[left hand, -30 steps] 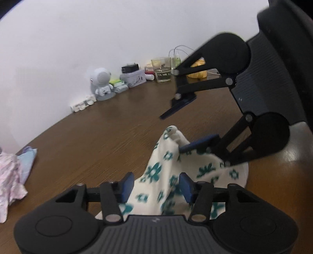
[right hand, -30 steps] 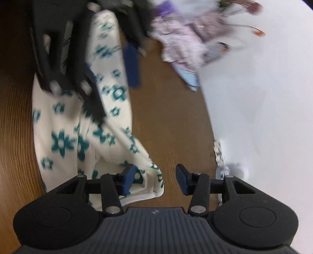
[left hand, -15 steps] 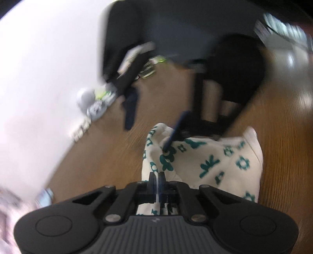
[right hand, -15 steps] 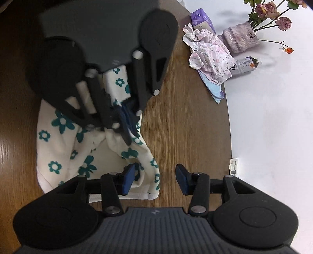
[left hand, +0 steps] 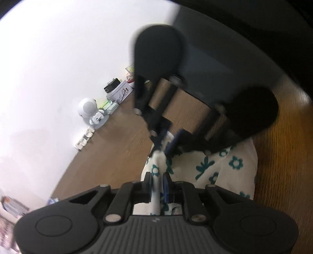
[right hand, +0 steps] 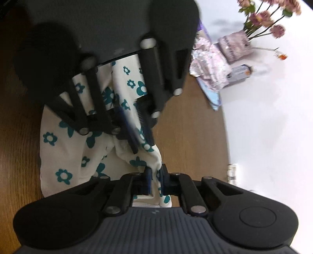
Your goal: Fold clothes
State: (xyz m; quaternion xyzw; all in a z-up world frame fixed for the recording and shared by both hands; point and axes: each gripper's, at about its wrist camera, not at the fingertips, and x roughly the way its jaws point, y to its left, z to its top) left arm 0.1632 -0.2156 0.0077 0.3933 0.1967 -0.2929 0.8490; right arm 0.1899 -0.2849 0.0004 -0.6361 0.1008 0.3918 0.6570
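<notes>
While the cream cloth with teal flowers (left hand: pixel 225 172) lies bunched on the brown wooden table (left hand: pixel 117 152), the left wrist view shows the left gripper (left hand: pixel 157 184) clamped on a raised fold of it, blue pads pressing the fabric from both sides. Its jaws have just eased a little wider, with the cloth still between them. Beyond that fold, the right gripper (left hand: pixel 166 142) points back toward the camera, its own tips pinching the far end of the same ridge. Left of the cloth, along the plain white wall (left hand: pixel 58 58), stand a small white robot-shaped speaker (left hand: pixel 89 109), a patterned tin with a black object on top (left hand: pixel 117 90), and a row of small white items at the table's edge (left hand: pixel 84 138). Farther left of the cloth, at the picture's edge, a blurred pile of things cannot be made out.

Seen from the right wrist, the right gripper (right hand: pixel 155 180) is closed on the cloth's (right hand: pixel 64 156) near corner; its jaws have just been closing, and the fabric is nipped between the pads. The left gripper (right hand: pixel 139 144) reaches in from above, gripping a fold near the cloth's middle. The wood-grain table (right hand: pixel 185 136) ends in a curved edge against the white wall (right hand: pixel 273 136). Right of the cloth lie a pink patterned garment (right hand: pixel 209 66) over a pale blue one (right hand: pixel 213 97), a small labelled bottle (right hand: pixel 240 73) on its side, and a mauve vase (right hand: pixel 234 46) of pink roses (right hand: pixel 264 15).
</notes>
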